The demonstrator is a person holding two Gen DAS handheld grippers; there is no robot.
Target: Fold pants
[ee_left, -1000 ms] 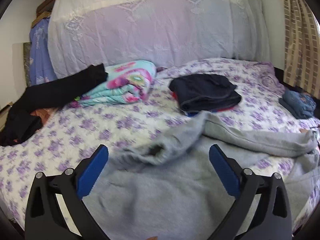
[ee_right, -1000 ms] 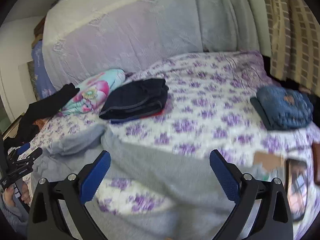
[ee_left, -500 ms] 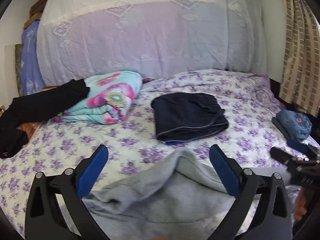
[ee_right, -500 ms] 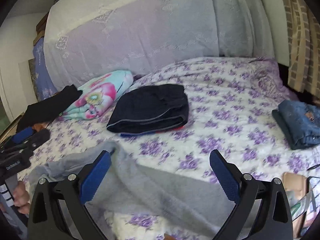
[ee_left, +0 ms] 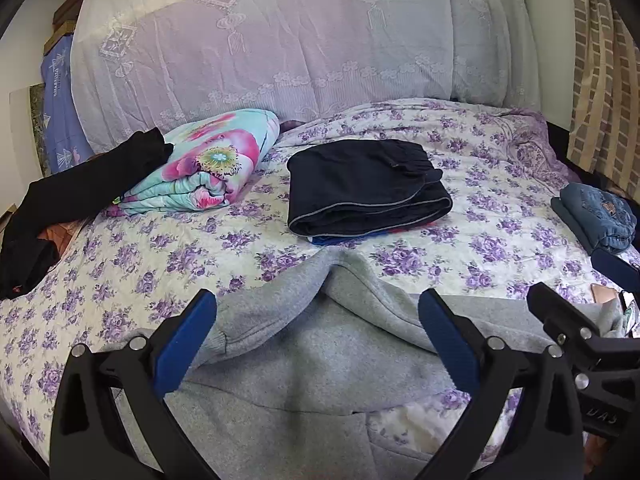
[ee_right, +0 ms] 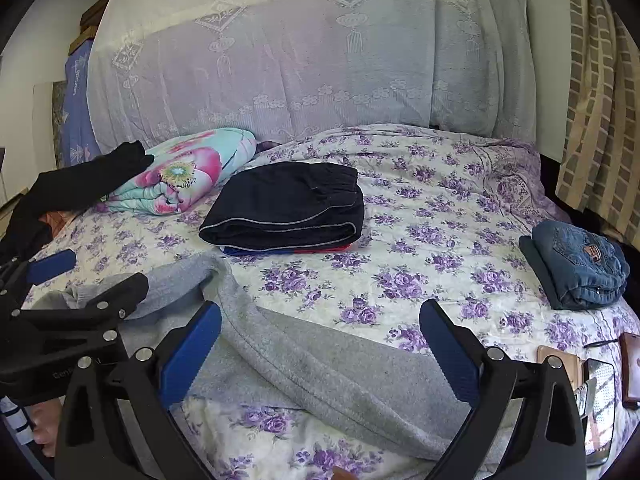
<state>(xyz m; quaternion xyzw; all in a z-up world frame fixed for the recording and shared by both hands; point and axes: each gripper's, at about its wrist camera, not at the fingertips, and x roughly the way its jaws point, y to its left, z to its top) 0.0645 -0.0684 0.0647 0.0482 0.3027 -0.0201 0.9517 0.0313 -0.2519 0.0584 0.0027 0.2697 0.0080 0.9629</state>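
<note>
Two grippers, left and right, fingers spread, empty | one grey pants | two folded stacks

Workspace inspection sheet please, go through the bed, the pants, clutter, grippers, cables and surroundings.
Surface: floral bedsheet, wrinkled.
Job's things: grey pants spread loosely, unfolded, one leg trailing right.
Clutter: folded dark pants; folded jeans; flowered blanket; black garment; phones at right edge.
Grippers: left gripper and right gripper open over the grey fabric, fingers empty.
Cables: nothing seen.
Surroundings: lace cover behind the bed; curtain at right.
</note>
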